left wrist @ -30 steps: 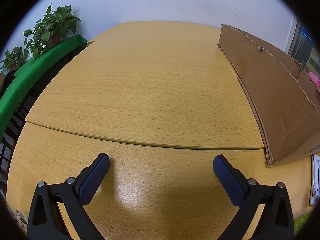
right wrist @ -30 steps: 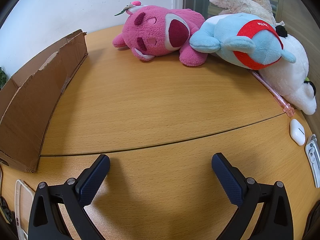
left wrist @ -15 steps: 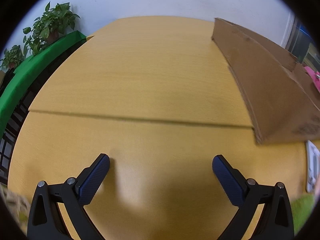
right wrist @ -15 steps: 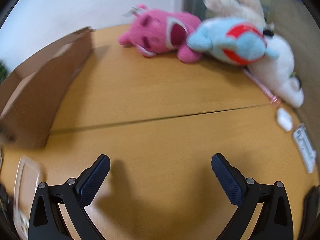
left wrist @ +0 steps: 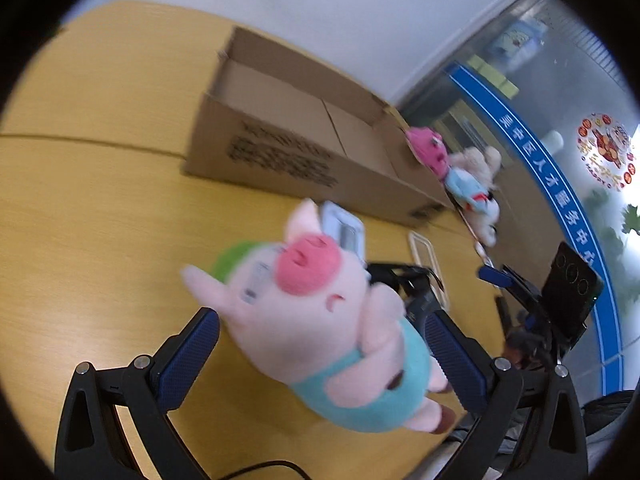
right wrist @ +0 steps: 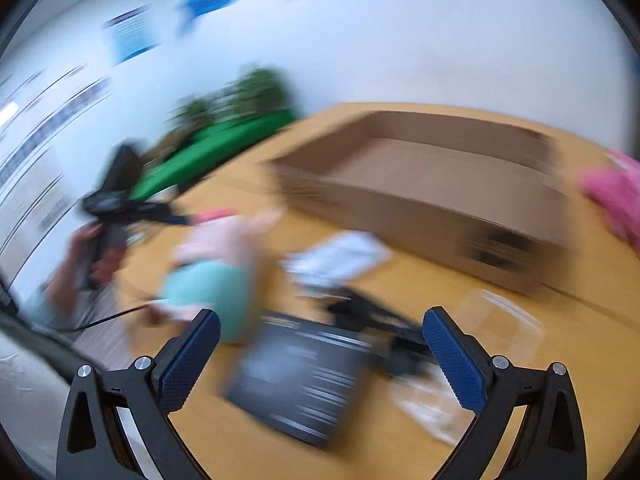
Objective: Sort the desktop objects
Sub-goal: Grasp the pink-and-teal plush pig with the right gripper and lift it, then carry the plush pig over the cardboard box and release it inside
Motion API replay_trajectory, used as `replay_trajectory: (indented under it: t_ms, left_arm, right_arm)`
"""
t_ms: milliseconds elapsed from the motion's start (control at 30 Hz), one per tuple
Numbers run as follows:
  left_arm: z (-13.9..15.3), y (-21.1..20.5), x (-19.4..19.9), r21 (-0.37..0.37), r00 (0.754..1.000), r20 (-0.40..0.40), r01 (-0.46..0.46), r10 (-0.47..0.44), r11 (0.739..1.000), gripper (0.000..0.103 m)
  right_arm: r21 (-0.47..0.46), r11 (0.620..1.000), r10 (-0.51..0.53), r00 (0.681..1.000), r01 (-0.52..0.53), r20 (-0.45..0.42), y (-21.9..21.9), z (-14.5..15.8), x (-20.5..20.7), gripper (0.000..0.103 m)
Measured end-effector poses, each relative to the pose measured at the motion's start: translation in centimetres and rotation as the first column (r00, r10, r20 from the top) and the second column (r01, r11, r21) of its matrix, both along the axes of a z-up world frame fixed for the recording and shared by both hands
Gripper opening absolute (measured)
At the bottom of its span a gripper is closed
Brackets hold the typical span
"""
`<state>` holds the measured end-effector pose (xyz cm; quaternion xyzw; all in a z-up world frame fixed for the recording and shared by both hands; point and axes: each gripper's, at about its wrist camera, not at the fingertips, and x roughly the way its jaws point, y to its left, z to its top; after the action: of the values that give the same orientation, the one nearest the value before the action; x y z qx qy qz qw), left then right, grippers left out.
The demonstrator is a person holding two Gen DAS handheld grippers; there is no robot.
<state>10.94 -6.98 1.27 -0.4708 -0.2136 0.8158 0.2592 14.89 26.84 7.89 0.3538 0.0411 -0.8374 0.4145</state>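
Observation:
A pink plush pig [left wrist: 320, 312] in a teal outfit stands on the wooden table between the open jaws of my left gripper [left wrist: 320, 354], which are not closed on it. The pig also shows blurred in the right wrist view [right wrist: 218, 264]. An open cardboard box [left wrist: 304, 148] lies behind it, also in the right wrist view [right wrist: 424, 196]. My right gripper [right wrist: 320, 356] is open and empty above a black flat box [right wrist: 300, 384]. The right gripper itself shows in the left wrist view [left wrist: 496, 276].
Pink, blue and white plush toys [left wrist: 460, 176] lie past the box. A clear plastic case [right wrist: 480, 340], white packets [right wrist: 340, 256] and black cables [right wrist: 372, 312] lie on the table. Green plants [right wrist: 240, 100] stand at the far edge. The right wrist view is motion-blurred.
Both cameras have swung round sharply. The left gripper now frames the plush pig instead of bare table. The right gripper now faces the cardboard box and black flat box.

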Motion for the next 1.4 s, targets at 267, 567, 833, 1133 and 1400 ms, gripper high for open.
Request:
replay_trajectory:
  t_ms: [267,567,833,1133,1400]
  left_arm:
    - [-2.5,2.0,-0.8,0.055,0.997,0.074,0.013,-0.017,0.998,0.091]
    - [-1.8,2.7,-0.1,-0.006,1.000,0.031,0.001,-0.001,1.000,0.082]
    - [2.9,3.3,-1.8,-0.034,0.997,-0.079,-0.028,0.025,0.999,0.076]
    - [14.2,4.5,-7.9,-0.013,0.924,-0.377,0.055,-0.056,0.998,0.059]
    - [14.1,4.3,-14.0,-0.037,0.923,-0.378,0.068,-0.077,0.997,0.055]
  right_arm:
    - [-0.022,0.979,0.202,0.971,-0.201,0.129,-10.8,-3.1,-0.3,0.078]
    - [0.008,0.987,0.153,0.958,-0.160,0.244,-12.9,-5.6,-1.8,0.075]
    - [0.008,0.989,0.147,0.977,-0.150,0.158,-14.5,-4.0,-1.8,0.061]
    - [-0.060,0.995,0.085,0.996,-0.085,0.006,-12.3,3.7,-8.0,0.059]
    - [-0.138,0.990,0.036,0.999,-0.032,0.025,-11.7,5.0,-14.6,0.058]
